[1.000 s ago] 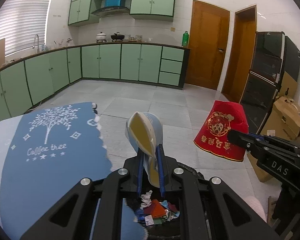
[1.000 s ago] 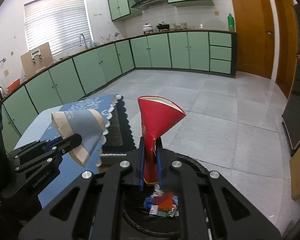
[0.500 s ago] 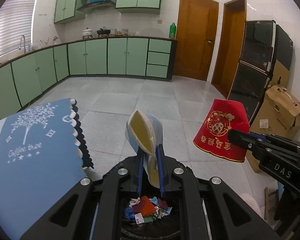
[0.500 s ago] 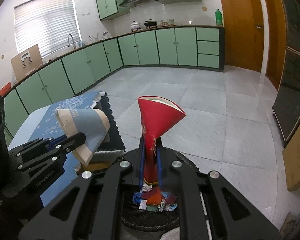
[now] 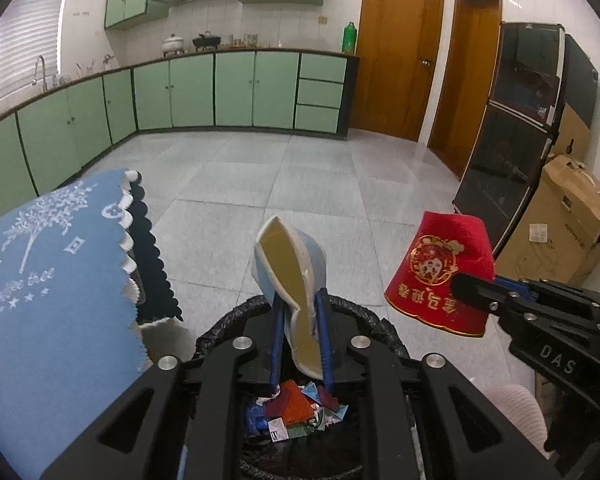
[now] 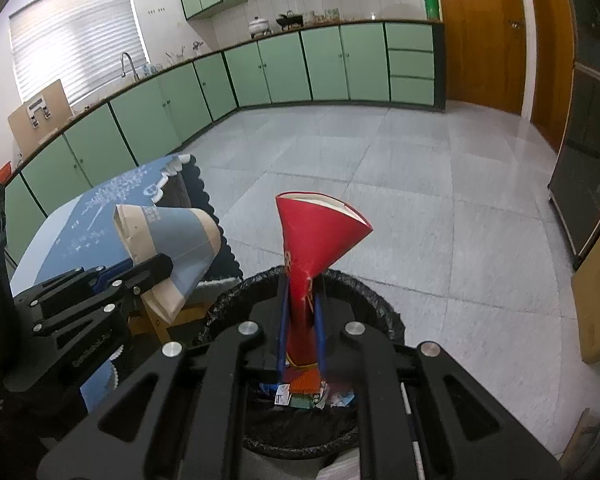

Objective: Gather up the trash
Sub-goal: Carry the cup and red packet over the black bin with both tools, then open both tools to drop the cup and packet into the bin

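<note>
My left gripper [image 5: 299, 304] holds a squashed blue and beige paper cup [image 5: 288, 256] by its lower end, mouth up. Its jaws are opening, with the cup still upright between the blue pads. My right gripper [image 6: 302, 296] holds a crushed red paper cup [image 6: 316, 228] the same way, and its jaws are opening too. Both cups hang over a black-bagged bin [image 5: 220, 332] with mixed scraps [image 5: 296, 404] at its bottom. The right wrist view shows the left gripper [image 6: 160, 264] with the blue cup [image 6: 176, 236] to the left, above the bin [image 6: 364, 292].
A table with a blue scalloped cloth [image 5: 52, 280] stands just left of the bin. A cardboard box [image 5: 568, 232] and a dark glass cabinet [image 5: 512, 160] line the right wall. Green kitchen cabinets [image 5: 236, 92] run along the back, and grey floor tiles [image 5: 300, 176] lie beyond the bin.
Both grippers have sunk towards the bin with their cups, and the bin's rim and scraps now show larger. The table edge has slid left in the left wrist view.
</note>
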`<control>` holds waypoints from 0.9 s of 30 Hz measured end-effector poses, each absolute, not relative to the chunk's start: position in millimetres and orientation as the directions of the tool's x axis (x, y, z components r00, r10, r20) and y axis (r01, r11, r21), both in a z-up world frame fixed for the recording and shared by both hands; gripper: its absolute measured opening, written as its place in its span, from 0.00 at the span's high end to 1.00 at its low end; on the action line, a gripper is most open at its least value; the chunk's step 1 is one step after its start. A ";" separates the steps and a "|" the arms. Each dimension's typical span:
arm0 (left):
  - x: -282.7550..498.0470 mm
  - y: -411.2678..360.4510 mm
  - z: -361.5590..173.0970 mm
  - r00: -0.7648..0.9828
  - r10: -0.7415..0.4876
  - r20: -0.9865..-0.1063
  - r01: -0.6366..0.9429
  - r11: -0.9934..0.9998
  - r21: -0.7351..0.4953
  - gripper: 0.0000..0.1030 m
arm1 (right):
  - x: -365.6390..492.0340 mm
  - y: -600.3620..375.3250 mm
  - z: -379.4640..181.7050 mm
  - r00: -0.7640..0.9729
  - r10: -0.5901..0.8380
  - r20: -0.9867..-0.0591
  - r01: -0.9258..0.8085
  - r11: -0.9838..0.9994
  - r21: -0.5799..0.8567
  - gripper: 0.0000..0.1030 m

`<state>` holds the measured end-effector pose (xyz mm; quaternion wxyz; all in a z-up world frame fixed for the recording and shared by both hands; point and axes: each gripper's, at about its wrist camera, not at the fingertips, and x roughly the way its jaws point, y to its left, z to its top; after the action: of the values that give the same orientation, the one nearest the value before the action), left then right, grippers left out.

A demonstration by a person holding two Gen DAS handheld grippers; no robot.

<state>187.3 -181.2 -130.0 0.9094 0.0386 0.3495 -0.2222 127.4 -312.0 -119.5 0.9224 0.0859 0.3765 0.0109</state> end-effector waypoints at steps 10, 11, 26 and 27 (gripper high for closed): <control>203.7 -172.3 -144.8 0.634 -0.357 -0.686 0.403 0.910 -0.100 0.63 | 142.4 -314.9 -135.6 0.692 0.058 -0.720 0.068 0.987 0.144 0.54; 204.6 -169.6 -144.5 0.638 -0.352 -0.685 0.395 0.913 -0.102 0.61 | 142.0 -315.7 -135.6 0.693 0.055 -0.719 0.069 0.987 0.143 0.51; 195.7 -137.6 -111.3 0.717 -0.312 -0.623 0.339 0.937 -0.080 0.21 | 132.5 -311.8 -108.8 0.733 0.050 -0.679 0.068 0.987 0.146 0.09; 193.5 -135.2 -107.9 0.722 -0.313 -0.617 0.338 0.938 -0.080 0.20 | 132.1 -310.8 -106.8 0.734 0.051 -0.677 0.067 0.987 0.147 0.09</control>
<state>193.5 -135.2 -107.9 0.9276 0.0192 0.3292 -0.1756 132.1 -310.8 -106.8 0.9276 0.0811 0.3646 -0.0043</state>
